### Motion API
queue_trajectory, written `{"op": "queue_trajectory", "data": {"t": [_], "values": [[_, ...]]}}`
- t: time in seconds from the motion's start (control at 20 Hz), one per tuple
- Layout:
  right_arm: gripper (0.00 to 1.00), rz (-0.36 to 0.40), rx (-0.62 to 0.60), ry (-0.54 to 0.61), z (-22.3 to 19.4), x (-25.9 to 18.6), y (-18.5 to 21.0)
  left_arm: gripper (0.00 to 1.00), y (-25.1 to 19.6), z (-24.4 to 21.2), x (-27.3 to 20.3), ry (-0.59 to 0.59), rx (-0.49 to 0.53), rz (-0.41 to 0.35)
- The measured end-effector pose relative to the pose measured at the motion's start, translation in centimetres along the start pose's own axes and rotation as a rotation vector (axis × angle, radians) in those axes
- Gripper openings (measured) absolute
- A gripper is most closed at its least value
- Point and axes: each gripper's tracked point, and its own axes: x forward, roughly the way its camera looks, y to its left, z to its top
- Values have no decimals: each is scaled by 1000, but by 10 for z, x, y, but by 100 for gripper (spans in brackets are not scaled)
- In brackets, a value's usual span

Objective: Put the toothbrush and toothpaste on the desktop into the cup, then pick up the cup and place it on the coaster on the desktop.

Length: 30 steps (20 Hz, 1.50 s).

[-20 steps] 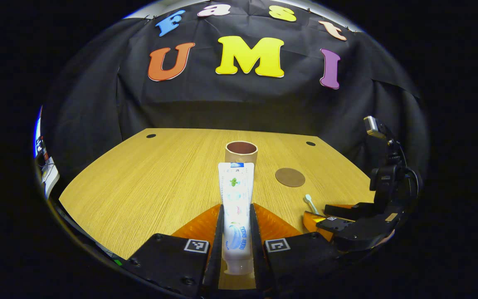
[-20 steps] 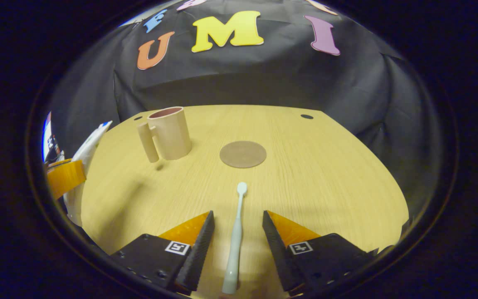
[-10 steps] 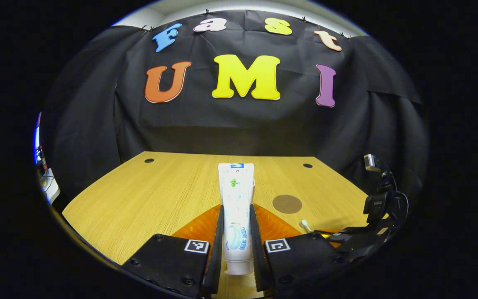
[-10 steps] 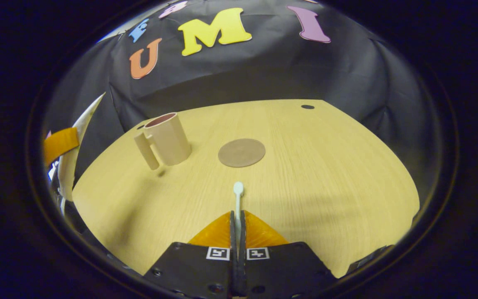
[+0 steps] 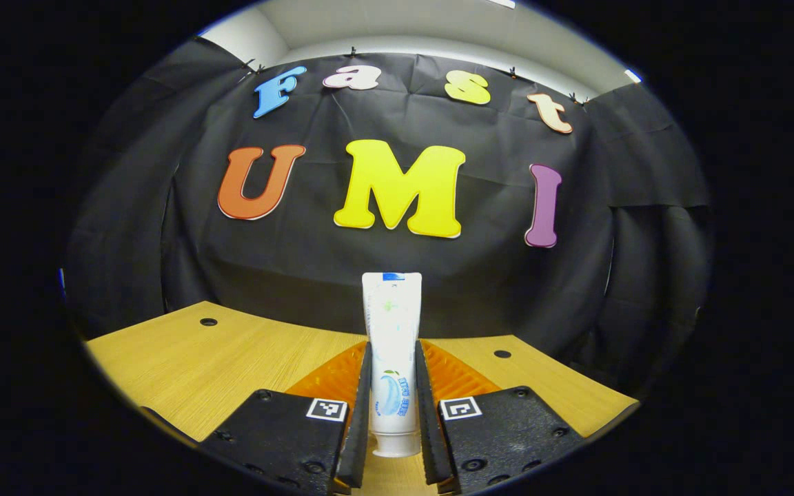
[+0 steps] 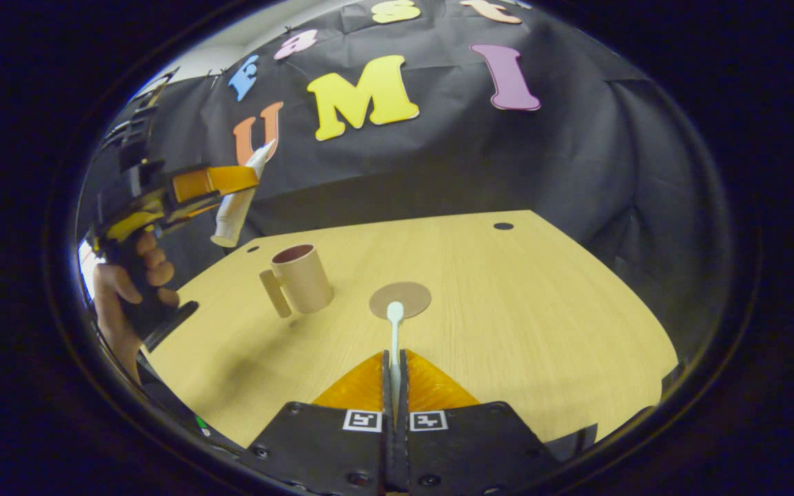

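Note:
My left gripper (image 5: pixel 393 358) is shut on a white toothpaste tube (image 5: pixel 391 331), cap end toward the camera, tube standing up against the wall. In the right gripper view that left gripper (image 6: pixel 214 180) is held high at the left by a hand (image 6: pixel 121 289), the toothpaste tube (image 6: pixel 238 200) slanting down above and left of the cup. My right gripper (image 6: pixel 394 358) is shut on a white toothbrush (image 6: pixel 394 327), whose head points at the coaster. The beige cup (image 6: pixel 302 278) with a handle stands upright on the desk. The round brown coaster (image 6: pixel 407 296) lies right of it.
The wooden desk (image 6: pixel 507 310) has small dark holes near its far corners (image 6: pixel 503 226) (image 5: pixel 208 322). Black cloth hangs closely behind the desk's far edge.
The left gripper has risen and tilted up with the toothpaste, so the cup and coaster left its view. The right gripper shut on the toothbrush and lifted it off the desk.

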Motion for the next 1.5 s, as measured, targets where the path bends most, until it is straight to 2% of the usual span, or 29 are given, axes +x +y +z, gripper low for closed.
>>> {"op": "queue_trajectory", "data": {"t": [0.25, 0.3, 0.35, 0.5, 0.6, 0.65, 1.0, 1.1, 1.15, 1.2, 1.25, 1.35, 1.4, 1.45, 1.5], "values": [[0, -14, 29, -40, 11, -13, -17, 35, 10, -25, 34, 28, -48, 7], [0, -14, 40, -46, 12, -14, -18, 39, 10, -27, 35, 33, -50, 8], [0, -14, 46, -51, 13, -15, -19, 35, 10, -29, 37, 38, -46, 10], [0, -14, 53, -56, 15, -14, -20, 36, 11, -29, 39, 36, -41, 14], [0, -12, 56, -53, 14, -13, -20, 42, 11, -30, 39, 35, -45, 10], [0, -11, 55, -50, 14, -12, -19, 39, 11, -31, 38, 34, -43, 8], [0, -9, 42, -51, 13, -12, -17, 41, 20, -43, 37, 67, -49, 22], [0, -8, 34, -57, 16, -12, -15, 43, 24, -43, 35, 67, -54, 30], [0, -5, 28, -59, 17, -13, -14, 53, 26, -41, 36, 60, -51, 37], [0, -1, 21, -63, 17, -13, -12, 45, 26, -40, 36, 50, -49, 33], [0, 9, 13, -67, 20, -15, -8, 52, 25, -37, 33, 43, -50, 26], [0, 44, -18, -86, 30, -14, 5, 82, 27, -39, 26, 57, -54, 21], [0, 61, -39, -102, 37, -11, 13, 79, 32, -42, 22, 66, -51, 31], [0, 79, -61, -121, 46, -8, 21, 84, 38, -42, 15, 72, -48, 49], [0, 100, -82, -145, 56, -6, 29, 98, 45, -40, 10, 64, -49, 62]]}}
